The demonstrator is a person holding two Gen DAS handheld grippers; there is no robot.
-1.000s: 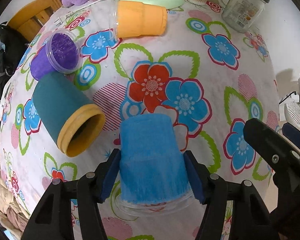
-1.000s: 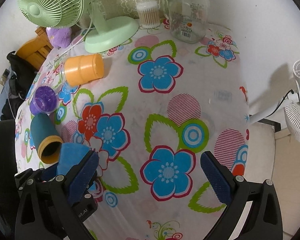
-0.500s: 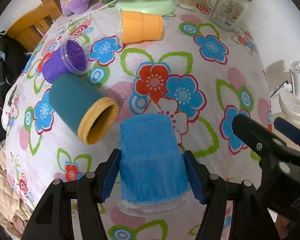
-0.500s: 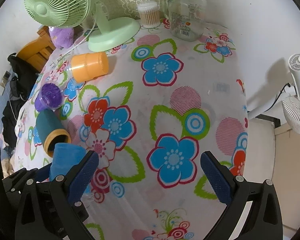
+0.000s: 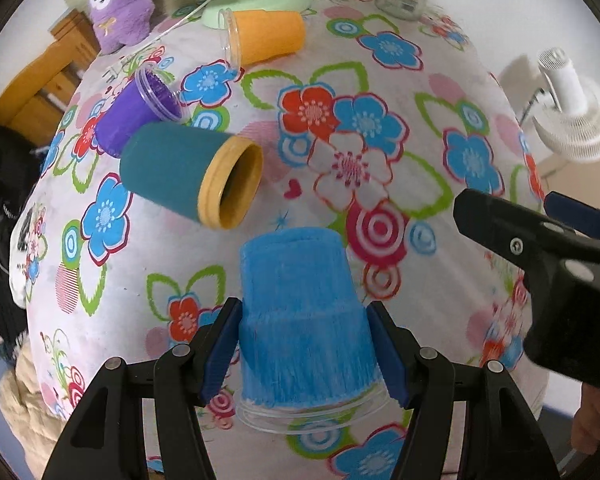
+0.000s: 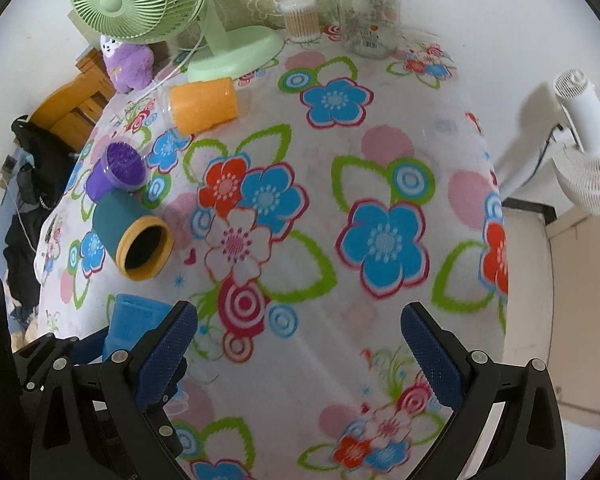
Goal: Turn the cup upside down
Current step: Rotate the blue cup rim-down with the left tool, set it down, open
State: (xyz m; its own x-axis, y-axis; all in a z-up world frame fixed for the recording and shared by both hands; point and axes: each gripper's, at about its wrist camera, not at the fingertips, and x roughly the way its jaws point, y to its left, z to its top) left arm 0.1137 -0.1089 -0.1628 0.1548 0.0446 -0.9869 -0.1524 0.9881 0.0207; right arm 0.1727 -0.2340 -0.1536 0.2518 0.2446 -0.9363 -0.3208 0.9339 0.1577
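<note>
Between the left gripper's (image 5: pixel 306 354) pads sits the blue cup (image 5: pixel 304 320), clamped at mid-height with its closed base pointing away and its clear rim nearest the camera. It appears to hang over the near edge of the table (image 6: pixel 380 152) rather than stand on it, though contact cannot be told. The right gripper (image 6: pixel 298 344) hovers over the cloth with jaws wide and nothing between them.

I judge the cup grasped and turned (or close to it), so the next move calls for lowering it rim-down onto a bare patch of cloth, clear of the teal cup (image 5: pixel 188 176) lying on its side, then easing the pads apart.

Compared with a second ago, the left gripper has drawn back toward the near edge: the teal cup, purple cup (image 5: pixel 136 114) and orange cup (image 5: pixel 266 36) all sit farther off, with the grip unchanged.
</note>
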